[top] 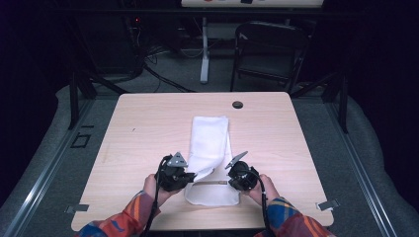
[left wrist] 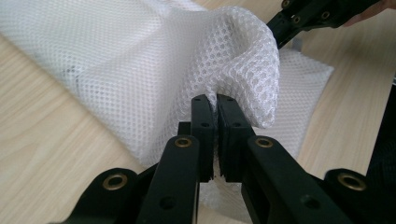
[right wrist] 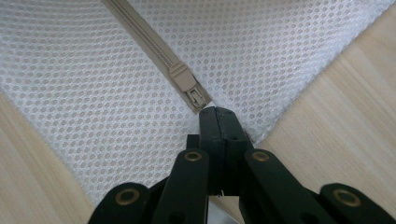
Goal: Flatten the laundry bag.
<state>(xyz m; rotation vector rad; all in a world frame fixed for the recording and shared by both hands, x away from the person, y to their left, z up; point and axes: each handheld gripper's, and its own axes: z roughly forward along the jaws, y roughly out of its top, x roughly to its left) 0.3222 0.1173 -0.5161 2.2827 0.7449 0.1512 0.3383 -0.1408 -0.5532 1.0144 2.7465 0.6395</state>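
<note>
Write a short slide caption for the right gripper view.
Right gripper shut on white mesh bag beside its beige zipper.

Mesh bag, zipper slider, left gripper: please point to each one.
mesh bag (top: 210, 136): high view, middle of the flat far part.
zipper slider (right wrist: 187, 84): right gripper view, on its beige body.
left gripper (left wrist: 215, 105): left gripper view, between the fingers, pinching mesh.

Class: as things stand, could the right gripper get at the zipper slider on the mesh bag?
Probably yes: the right gripper, shut on the mesh bag, has the zipper slider just ahead, nothing between; it must let go first.
</note>
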